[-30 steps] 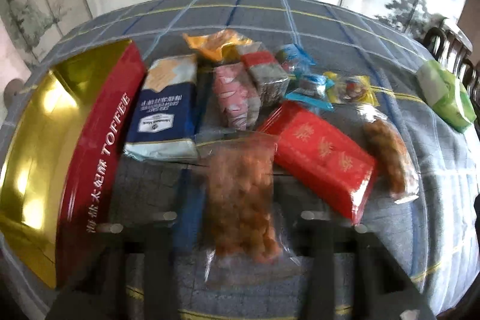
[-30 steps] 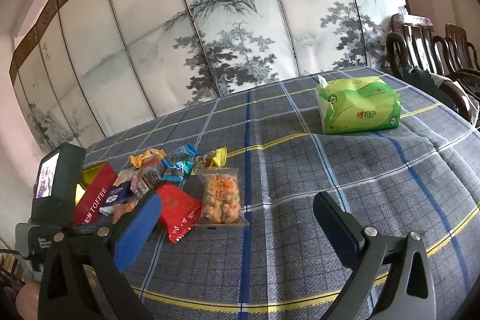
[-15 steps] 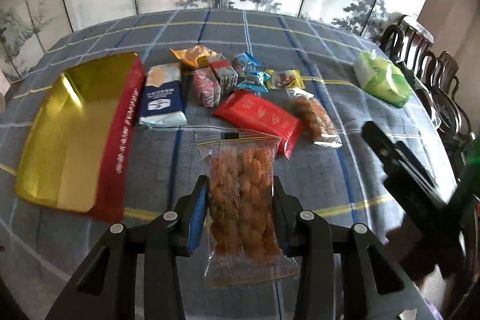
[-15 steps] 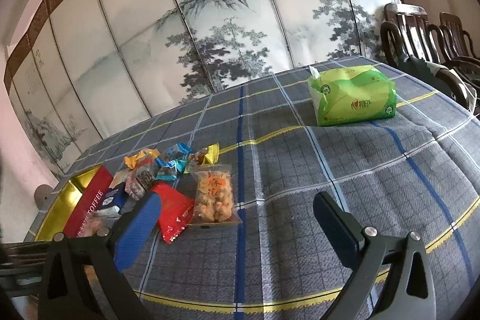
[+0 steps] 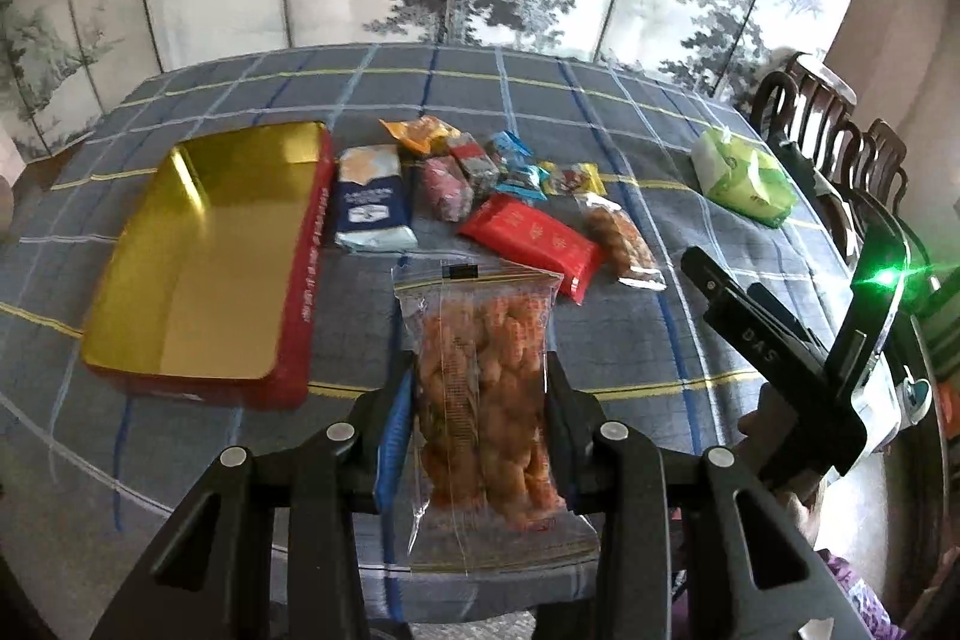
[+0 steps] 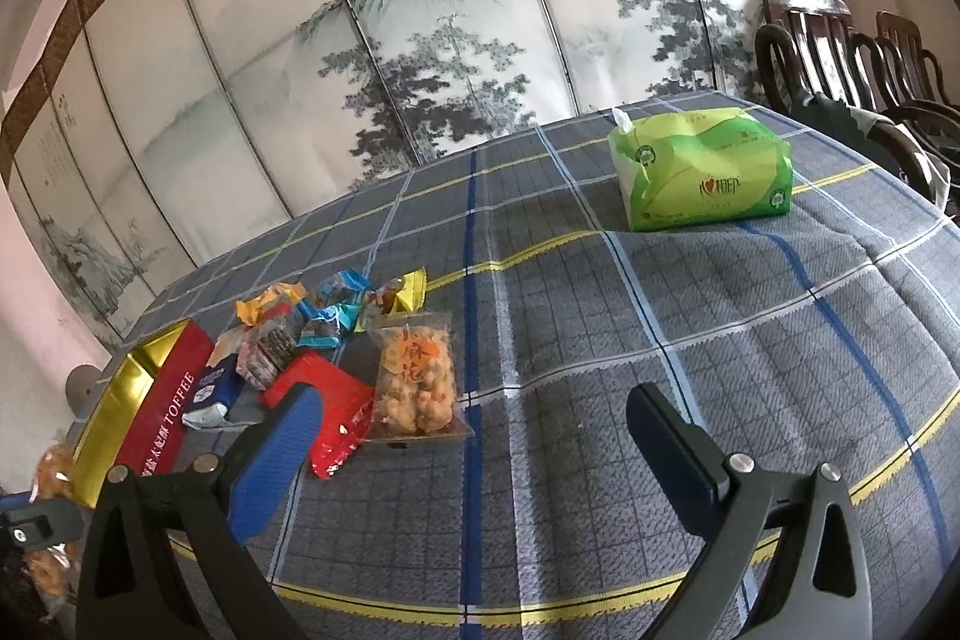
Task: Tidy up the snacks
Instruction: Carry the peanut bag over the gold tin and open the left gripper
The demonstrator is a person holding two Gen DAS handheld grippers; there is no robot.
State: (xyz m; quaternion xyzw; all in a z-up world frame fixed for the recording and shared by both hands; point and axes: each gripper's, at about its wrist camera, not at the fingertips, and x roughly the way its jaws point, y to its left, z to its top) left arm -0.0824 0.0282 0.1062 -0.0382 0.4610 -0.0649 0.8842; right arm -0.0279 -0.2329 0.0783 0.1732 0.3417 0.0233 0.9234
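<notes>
My left gripper is shut on a clear bag of orange fried snacks, held in the air above the near part of the table. To its left lies an open red toffee tin with a gold inside, also the red toffee tin in the right wrist view. Behind the bag a heap of snacks lies on the cloth: a blue packet, a red packet, a second clear bag of fried snacks and small wrapped sweets. My right gripper is open over bare cloth, holding nothing.
A green tissue pack sits at the far right of the checked grey tablecloth. Dark wooden chairs stand past the table's right edge. A painted folding screen closes off the back.
The left gripper has lifted the clear bag of fried snacks off the table and drawn back toward the near edge, so the whole tin and snack heap now show. The right gripper has hardly moved.
</notes>
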